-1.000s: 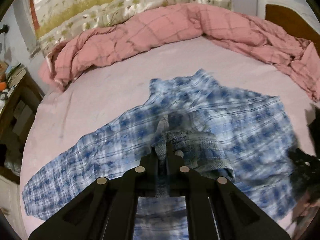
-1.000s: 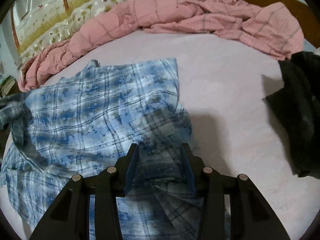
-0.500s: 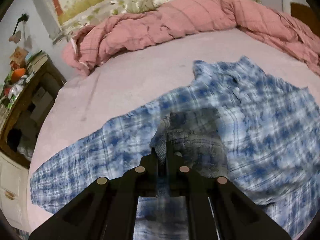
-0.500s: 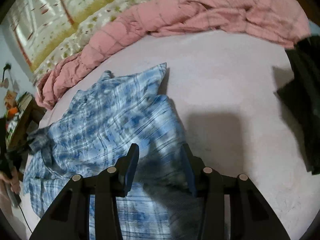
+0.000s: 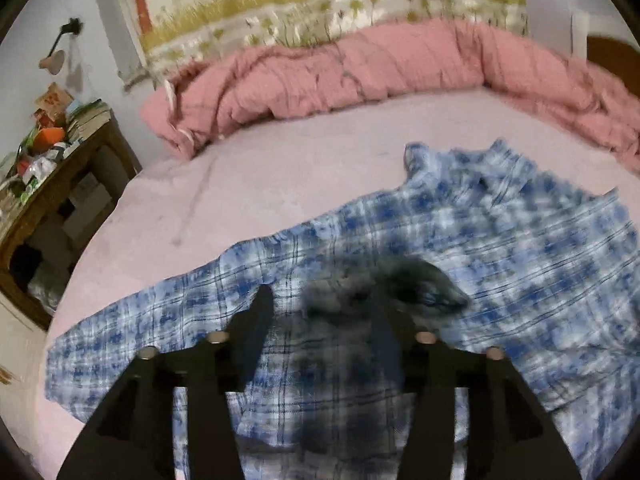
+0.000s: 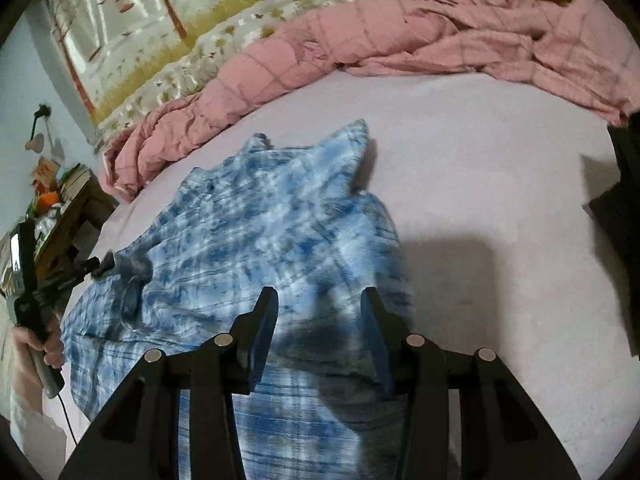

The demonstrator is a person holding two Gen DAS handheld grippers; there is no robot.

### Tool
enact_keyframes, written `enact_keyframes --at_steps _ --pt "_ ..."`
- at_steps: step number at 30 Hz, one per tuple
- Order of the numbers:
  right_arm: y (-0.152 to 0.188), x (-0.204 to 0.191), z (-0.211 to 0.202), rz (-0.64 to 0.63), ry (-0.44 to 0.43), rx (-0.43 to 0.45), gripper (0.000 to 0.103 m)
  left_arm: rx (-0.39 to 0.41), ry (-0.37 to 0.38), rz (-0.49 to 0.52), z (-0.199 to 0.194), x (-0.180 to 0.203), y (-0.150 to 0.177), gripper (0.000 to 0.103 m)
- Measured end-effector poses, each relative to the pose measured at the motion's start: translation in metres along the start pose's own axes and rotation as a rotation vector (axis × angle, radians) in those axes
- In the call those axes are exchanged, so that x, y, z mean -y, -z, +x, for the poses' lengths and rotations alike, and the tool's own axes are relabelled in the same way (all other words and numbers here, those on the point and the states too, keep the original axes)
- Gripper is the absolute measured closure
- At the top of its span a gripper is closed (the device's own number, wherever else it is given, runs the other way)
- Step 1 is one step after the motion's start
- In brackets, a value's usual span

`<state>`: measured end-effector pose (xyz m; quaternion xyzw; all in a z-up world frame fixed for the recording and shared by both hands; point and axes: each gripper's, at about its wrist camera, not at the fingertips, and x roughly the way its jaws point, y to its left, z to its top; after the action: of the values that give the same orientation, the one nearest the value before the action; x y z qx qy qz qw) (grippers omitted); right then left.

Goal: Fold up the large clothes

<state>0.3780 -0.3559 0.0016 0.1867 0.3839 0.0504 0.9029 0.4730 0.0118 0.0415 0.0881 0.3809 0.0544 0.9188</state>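
A blue-and-white plaid shirt (image 5: 500, 248) lies spread on the pink bedsheet (image 5: 280, 176), one sleeve stretched to the left. My left gripper (image 5: 322, 312) hangs just over the shirt with its jaws opening. A bunched grey-blue piece of sleeve (image 5: 416, 280) lies blurred ahead of the fingers, and no pad presses on it. The right wrist view shows the shirt (image 6: 272, 216) again, with the left gripper (image 6: 94, 267) at its left edge beside that bunched piece (image 6: 132, 270). My right gripper (image 6: 320, 310) hovers open above the shirt's near right part, gripping nothing.
A rumpled pink quilt (image 5: 340, 72) runs along the far side of the bed below a patterned pillow (image 5: 320, 12). A cluttered wooden side table (image 5: 60, 176) stands at the left. A dark garment (image 6: 624, 216) lies on the bed's right. A person's hand (image 6: 44, 344) holds the left gripper's handle.
The left gripper was shut on the bunched sleeve and its jaws now stand apart, the sleeve let go onto the shirt. It moved leftward and lower. The right gripper stayed open.
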Motion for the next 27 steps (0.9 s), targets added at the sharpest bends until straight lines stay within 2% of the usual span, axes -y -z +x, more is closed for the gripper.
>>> enact_keyframes --at_steps 1,2,3,4,7,9,11,14,18,19,21,22,23,24,25,27 --pt "0.0 -0.007 -0.003 -0.025 0.006 0.024 0.058 0.033 0.015 -0.013 -0.009 -0.003 0.005 0.041" --pt "0.0 -0.013 -0.007 -0.046 0.015 0.047 0.053 0.07 0.024 -0.026 -0.019 -0.006 0.009 0.036" --pt "0.002 -0.017 -0.01 -0.059 0.019 0.064 0.044 0.104 0.03 -0.038 -0.028 -0.009 0.015 0.033" --pt "0.002 -0.022 -0.013 -0.077 0.025 0.086 0.041 0.127 0.033 -0.049 -0.035 -0.012 0.018 0.027" --pt "0.005 -0.038 -0.016 -0.133 0.025 0.117 0.039 0.152 0.019 -0.122 -0.045 -0.027 0.028 0.025" --pt "0.006 -0.047 -0.01 -0.15 0.015 0.094 0.039 0.167 0.058 -0.146 -0.047 -0.029 0.033 0.025" --pt "0.008 -0.053 -0.001 -0.154 0.053 0.077 0.039 0.14 0.137 -0.118 -0.042 -0.017 0.031 0.025" --pt "0.01 -0.048 0.007 -0.129 0.082 0.063 0.039 0.107 0.204 -0.082 -0.029 0.012 0.017 0.024" --pt "0.01 -0.035 0.011 -0.111 0.115 0.058 0.039 -0.005 0.32 -0.22 0.011 0.027 -0.011 0.024" --pt "0.01 -0.032 0.011 -0.104 0.118 0.058 0.039 -0.036 0.331 -0.257 0.024 0.029 -0.017 0.024" --pt "0.009 -0.027 0.012 -0.087 0.112 0.05 0.039 -0.099 0.292 -0.299 0.045 0.033 -0.022 0.025" --pt "0.01 -0.026 0.013 -0.083 0.11 0.048 0.039 -0.129 0.255 -0.3 0.055 0.035 -0.024 0.032" --pt "0.009 -0.026 0.013 -0.084 0.11 0.047 0.039 -0.148 0.215 -0.29 0.059 0.038 -0.022 0.057" --pt "0.01 -0.026 0.014 -0.087 0.112 0.048 0.039 -0.164 0.172 -0.271 0.063 0.039 -0.021 0.075" --pt "0.011 -0.027 0.014 -0.096 0.113 0.049 0.039 -0.176 0.128 -0.239 0.064 0.04 -0.018 0.102" --pt "0.012 -0.03 0.016 -0.118 0.112 0.046 0.039 -0.156 0.114 -0.203 0.057 0.034 -0.01 0.102"
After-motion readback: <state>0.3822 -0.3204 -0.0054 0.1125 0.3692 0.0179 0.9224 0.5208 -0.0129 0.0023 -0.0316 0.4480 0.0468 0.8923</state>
